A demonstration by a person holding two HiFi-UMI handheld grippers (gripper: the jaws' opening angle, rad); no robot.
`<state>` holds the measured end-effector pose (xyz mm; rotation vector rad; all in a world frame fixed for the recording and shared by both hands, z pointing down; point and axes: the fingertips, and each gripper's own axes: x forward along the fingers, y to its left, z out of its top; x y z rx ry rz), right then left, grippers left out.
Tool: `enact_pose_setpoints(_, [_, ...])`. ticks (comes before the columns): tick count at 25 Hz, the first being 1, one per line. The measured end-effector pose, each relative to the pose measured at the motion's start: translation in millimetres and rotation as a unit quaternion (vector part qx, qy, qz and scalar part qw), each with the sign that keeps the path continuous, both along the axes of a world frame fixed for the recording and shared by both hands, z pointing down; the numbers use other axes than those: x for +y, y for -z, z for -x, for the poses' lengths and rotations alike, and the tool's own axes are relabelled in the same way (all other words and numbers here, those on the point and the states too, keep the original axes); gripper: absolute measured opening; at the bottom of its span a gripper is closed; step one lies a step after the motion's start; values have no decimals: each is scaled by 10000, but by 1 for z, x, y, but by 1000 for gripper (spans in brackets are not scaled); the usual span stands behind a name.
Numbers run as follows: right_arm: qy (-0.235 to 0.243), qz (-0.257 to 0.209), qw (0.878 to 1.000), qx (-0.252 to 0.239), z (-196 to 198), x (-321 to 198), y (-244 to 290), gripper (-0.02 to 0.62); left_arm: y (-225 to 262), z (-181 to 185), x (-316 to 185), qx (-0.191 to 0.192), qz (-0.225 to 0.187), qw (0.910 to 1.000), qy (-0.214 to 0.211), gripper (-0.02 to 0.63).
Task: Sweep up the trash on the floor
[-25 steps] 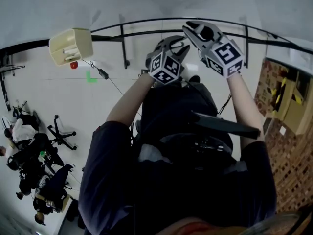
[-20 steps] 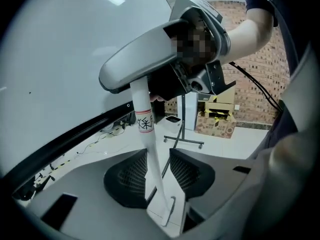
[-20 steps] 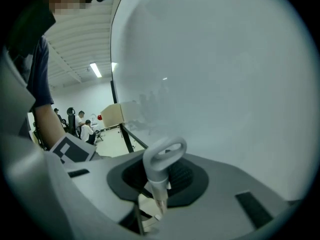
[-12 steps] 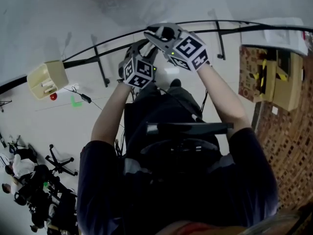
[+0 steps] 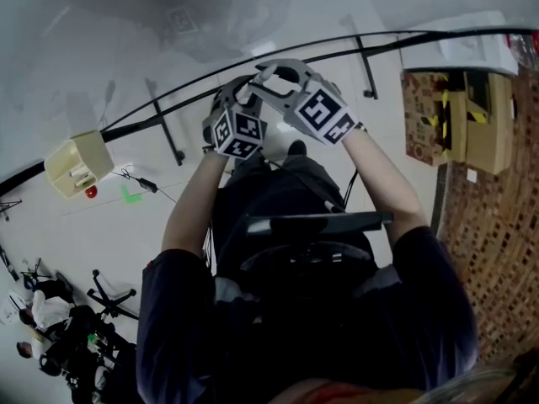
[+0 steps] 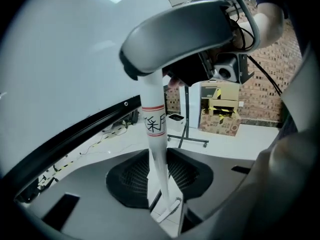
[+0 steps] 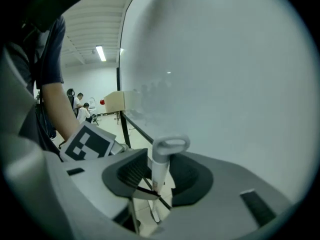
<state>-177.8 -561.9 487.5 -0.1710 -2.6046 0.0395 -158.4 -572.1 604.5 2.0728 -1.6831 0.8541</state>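
Observation:
A white broom handle [image 6: 155, 129] with red bands and black characters runs up between the jaws of my left gripper [image 6: 159, 171]. These jaws have just been closing and their pads press on it. The handle's top, a grey hanging loop [image 7: 170, 146], stands between the jaws of my right gripper [image 7: 160, 176]. Those jaws have just been opening, with a small gap on each side of the handle. In the head view my left gripper [image 5: 240, 87] and right gripper [image 5: 269, 74] are side by side at chest height, the right one slightly higher. The broom head and any trash are hidden.
A black rail [image 5: 168, 112] on posts curves across the pale floor ahead. A beige box [image 5: 76, 165] sits at the left, cardboard boxes [image 5: 472, 116] and brick-patterned ground [image 5: 497, 251] at the right. Office chairs and seated people [image 5: 76, 335] are at the lower left.
Both grippers have drifted left in the head view and come closer together. The whole view has turned, so the beige box sits lower left and the cardboard boxes show more fully.

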Motion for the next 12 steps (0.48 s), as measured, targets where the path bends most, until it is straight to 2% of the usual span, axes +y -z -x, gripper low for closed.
enact_pose_setpoints(4, [-311, 130, 9994, -98, -27, -17, 7, 167, 0, 23, -9, 171, 49, 9980, 602, 91])
enact_pose_setpoints(8, [-569, 434, 9974, 28, -53, -20, 1, 167, -3, 33, -11, 282, 227, 9973, 636, 104])
enact_pose_setpoints(12, [-633, 788, 9948, 139, -61, -9, -9, 152, -4, 35, -1, 543, 306, 9946, 832, 111])
